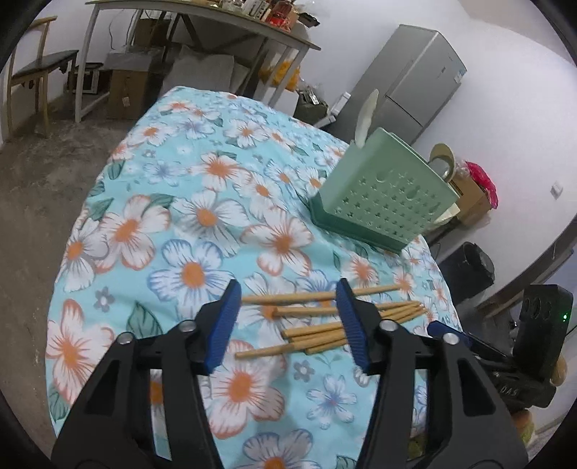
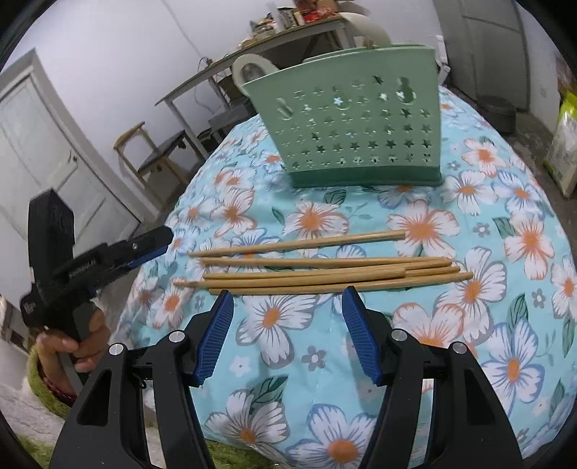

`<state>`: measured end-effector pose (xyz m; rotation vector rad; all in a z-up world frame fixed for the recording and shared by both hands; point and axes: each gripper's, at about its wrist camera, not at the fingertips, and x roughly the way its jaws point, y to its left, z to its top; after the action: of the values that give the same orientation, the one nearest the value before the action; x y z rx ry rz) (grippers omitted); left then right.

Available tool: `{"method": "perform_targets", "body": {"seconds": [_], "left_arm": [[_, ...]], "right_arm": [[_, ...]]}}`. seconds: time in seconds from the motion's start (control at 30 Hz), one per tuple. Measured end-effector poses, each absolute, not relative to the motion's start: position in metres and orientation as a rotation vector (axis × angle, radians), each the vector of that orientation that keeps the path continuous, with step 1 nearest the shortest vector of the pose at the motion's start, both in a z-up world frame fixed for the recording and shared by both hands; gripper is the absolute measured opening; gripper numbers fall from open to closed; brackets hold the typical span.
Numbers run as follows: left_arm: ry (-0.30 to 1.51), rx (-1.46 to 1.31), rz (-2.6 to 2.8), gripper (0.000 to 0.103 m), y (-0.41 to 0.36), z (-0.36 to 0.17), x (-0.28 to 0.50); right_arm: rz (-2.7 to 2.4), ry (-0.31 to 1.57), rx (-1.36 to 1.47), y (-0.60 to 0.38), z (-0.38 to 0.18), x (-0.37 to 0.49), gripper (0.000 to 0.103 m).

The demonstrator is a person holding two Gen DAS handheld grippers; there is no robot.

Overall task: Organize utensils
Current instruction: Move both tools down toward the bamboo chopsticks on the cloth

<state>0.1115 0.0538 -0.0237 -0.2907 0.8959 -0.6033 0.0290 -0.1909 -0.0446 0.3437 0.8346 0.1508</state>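
Observation:
Several wooden chopsticks (image 1: 317,326) lie side by side on the floral tablecloth (image 1: 173,223); they also show in the right wrist view (image 2: 324,268). A green perforated utensil holder (image 1: 386,194) stands beyond them with a white utensil (image 1: 365,115) sticking out; the holder also shows in the right wrist view (image 2: 353,119). My left gripper (image 1: 288,292) is open, its jaws astride the chopsticks. My right gripper (image 2: 285,299) is open and empty just short of the chopsticks. The left gripper shows at the left of the right wrist view (image 2: 151,241).
The table edge drops to a concrete floor on all sides. A grey fridge (image 1: 414,79), a long side table (image 1: 202,21) with boxes under it, a chair (image 2: 144,151) and a door (image 2: 43,151) stand around the room.

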Motion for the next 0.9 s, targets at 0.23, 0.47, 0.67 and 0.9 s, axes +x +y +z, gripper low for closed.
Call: {"method": "perform_targets", "body": {"seconds": [0.23, 0.47, 0.67, 0.9], "left_arm": [[0.827, -0.041, -0.751, 0.041, 0.001, 0.000, 0.112], [0.734, 0.467, -1.025, 0.031, -0.092, 0.007, 0.108], [0.767, 0.679, -1.160, 0.023, -0.148, -0.012, 0.112], [0.837, 0.831, -1.210, 0.016, -0.183, -0.047, 0.111]], "right_arm": [[0.124, 0.832, 0.290, -0.194, -0.044, 0.030, 0.061], [0.093, 0.838, 0.321, -0.217, -0.050, 0.022, 0.061], [0.101, 0.856, 0.369, -0.233, -0.060, 0.012, 0.061], [0.072, 0.874, 0.435, -0.251, -0.071, 0.005, 0.061]]}}
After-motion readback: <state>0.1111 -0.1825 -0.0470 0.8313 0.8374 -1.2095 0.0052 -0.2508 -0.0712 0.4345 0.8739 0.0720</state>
